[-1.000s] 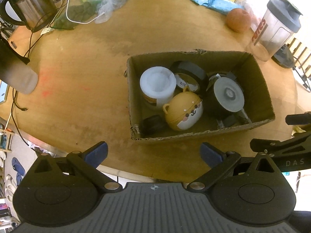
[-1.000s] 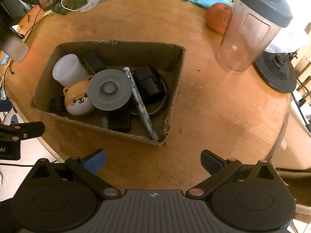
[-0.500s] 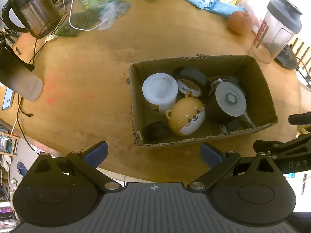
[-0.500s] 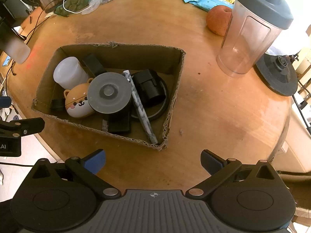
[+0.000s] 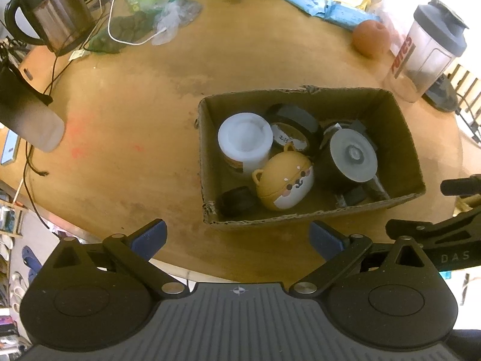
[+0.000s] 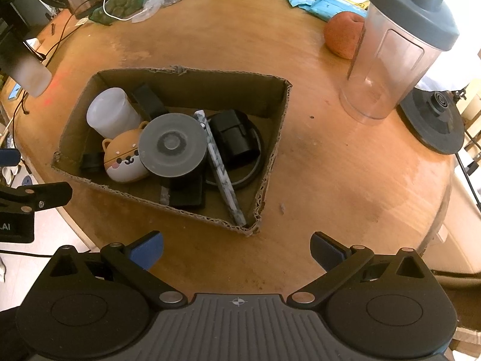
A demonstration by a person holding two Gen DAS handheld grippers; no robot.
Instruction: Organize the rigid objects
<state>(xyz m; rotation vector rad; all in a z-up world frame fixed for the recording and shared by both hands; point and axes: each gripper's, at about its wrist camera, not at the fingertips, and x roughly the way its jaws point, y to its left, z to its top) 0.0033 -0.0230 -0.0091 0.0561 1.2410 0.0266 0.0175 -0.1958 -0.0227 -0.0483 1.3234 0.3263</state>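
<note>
Hovering just short of the cardboard box (image 5: pixel 312 219), the left gripper (image 5: pixel 237 237) and right gripper (image 6: pixel 237 248) both have fingers spread apart, empty. Inside it sit the white jar (image 5: pixel 245 140), dog-faced case (image 5: pixel 285 182) and grey-lidded pot (image 6: pixel 173 149); sorting looks nearly finished.

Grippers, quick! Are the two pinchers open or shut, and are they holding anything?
Left gripper: open, holding nothing, short of the cardboard box.
Right gripper: open, holding nothing, also short of the box.

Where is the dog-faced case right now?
In both wrist views, the dog-faced case lies inside the cardboard box, between the white tub and the grey-lidded jar.
</note>
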